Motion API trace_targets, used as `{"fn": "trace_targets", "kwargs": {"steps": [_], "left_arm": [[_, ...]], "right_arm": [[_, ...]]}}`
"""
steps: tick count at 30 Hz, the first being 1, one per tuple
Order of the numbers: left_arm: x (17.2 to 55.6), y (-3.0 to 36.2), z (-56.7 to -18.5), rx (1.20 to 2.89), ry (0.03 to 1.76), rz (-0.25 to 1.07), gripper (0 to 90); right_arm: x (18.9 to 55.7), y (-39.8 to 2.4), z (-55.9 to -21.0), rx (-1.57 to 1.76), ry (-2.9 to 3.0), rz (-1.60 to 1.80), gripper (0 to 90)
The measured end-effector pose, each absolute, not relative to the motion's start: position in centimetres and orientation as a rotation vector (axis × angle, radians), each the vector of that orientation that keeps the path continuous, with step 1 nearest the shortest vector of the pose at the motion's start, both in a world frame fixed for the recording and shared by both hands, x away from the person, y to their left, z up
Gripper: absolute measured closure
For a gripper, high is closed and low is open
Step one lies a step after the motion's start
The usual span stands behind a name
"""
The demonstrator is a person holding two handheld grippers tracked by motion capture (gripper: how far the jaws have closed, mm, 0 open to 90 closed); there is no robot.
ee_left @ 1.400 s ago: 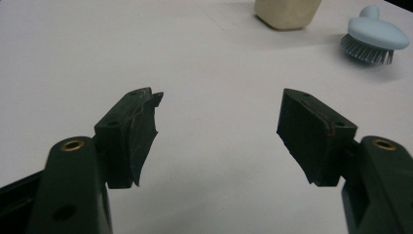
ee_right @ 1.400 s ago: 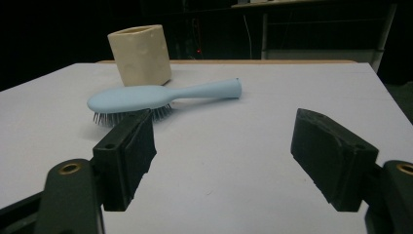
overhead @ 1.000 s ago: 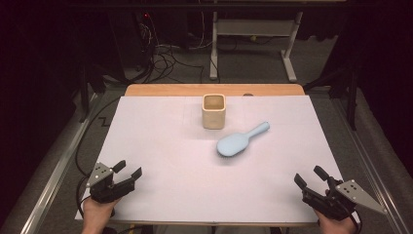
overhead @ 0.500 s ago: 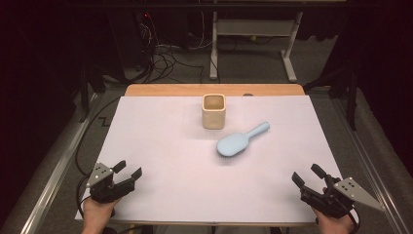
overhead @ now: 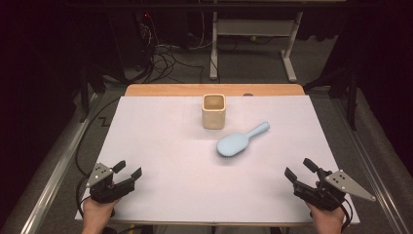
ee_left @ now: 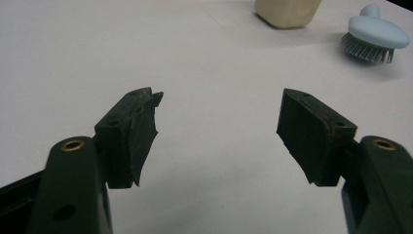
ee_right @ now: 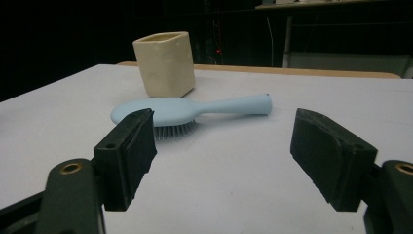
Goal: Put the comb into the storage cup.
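Observation:
A light blue hairbrush (overhead: 239,141) lies bristles down on the white table sheet (overhead: 160,141), its handle pointing to the back right. Just behind it stands a cream square cup (overhead: 214,111), upright. My left gripper (overhead: 127,169) rests at the front left corner, open with nothing between its jaws; its own view (ee_left: 219,119) shows the cup (ee_left: 287,12) and the brush (ee_left: 377,36) far off. My right gripper (overhead: 301,169) sits at the front right, open and empty; from its view (ee_right: 221,146) the hairbrush (ee_right: 190,111) lies ahead, with the cup (ee_right: 165,63) behind it.
The white sheet covers a wooden table whose bare far edge (overhead: 170,90) shows. Metal rails run along both sides of the table. Cables (overhead: 165,56) and a desk frame (overhead: 253,44) are on the floor beyond.
The right gripper has shifted a little to the left and forward on the sheet. The left gripper, the brush and the cup have stayed where they were.

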State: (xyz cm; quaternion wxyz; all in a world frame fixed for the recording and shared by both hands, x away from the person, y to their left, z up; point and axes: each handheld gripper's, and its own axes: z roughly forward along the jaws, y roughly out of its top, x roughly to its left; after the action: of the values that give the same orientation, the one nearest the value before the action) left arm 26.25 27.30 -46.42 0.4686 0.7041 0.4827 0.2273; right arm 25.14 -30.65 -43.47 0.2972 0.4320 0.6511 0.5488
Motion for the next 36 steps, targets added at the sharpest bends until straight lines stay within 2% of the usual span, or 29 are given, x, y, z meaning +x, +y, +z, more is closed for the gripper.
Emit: {"fn": "trace_targets", "kwargs": {"steps": [36], "left_arm": [[26.3, 27.3, -46.5, 1.725, 1.184, 0.549, 31.2]], "right_arm": [[28.8, -27.9, -42.6, 1.113, 1.781, 1.498, 27.3]]}}
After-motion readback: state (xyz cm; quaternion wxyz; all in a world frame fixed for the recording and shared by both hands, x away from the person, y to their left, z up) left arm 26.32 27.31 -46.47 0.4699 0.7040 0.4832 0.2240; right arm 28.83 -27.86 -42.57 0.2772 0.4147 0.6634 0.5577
